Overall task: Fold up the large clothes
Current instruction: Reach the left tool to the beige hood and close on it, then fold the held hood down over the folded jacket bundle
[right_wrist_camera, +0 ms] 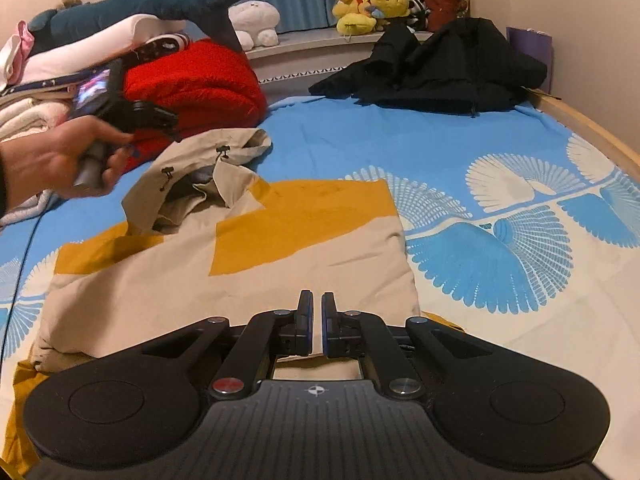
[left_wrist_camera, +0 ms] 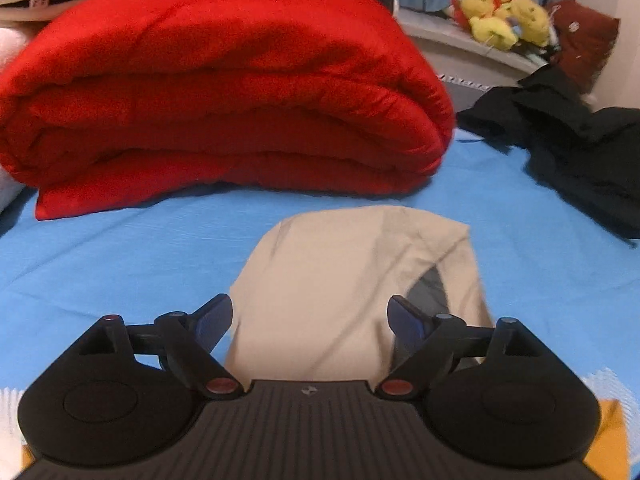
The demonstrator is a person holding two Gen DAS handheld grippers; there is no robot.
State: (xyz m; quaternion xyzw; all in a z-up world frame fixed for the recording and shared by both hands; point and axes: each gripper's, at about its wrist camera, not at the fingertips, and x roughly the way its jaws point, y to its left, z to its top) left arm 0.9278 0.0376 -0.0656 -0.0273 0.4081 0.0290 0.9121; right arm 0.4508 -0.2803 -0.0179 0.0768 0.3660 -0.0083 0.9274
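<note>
Beige-and-mustard jacket (right_wrist_camera: pixel 240 264) lies mostly flat on the blue bedsheet (right_wrist_camera: pixel 400 140), hood (left_wrist_camera: pixel 352 264) bunched toward the red quilt (left_wrist_camera: pixel 224 92). Left gripper (left_wrist_camera: pixel 310 320) spread above the hood; right gripper (right_wrist_camera: pixel 317 320) nearly pressed together, pinching nothing visible. Fabric looks soft, light, floppy: take the hood edge, you'll want both corners.

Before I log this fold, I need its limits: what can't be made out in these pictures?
- Beige-and-yellow hooded jacket: near hem hidden behind right claw, right wrist view.
- Right claw: whether it pinches fabric, unclear.
- Left claw: blurred in the right wrist view.
- Black coat: cut off by left view's edge.
</note>
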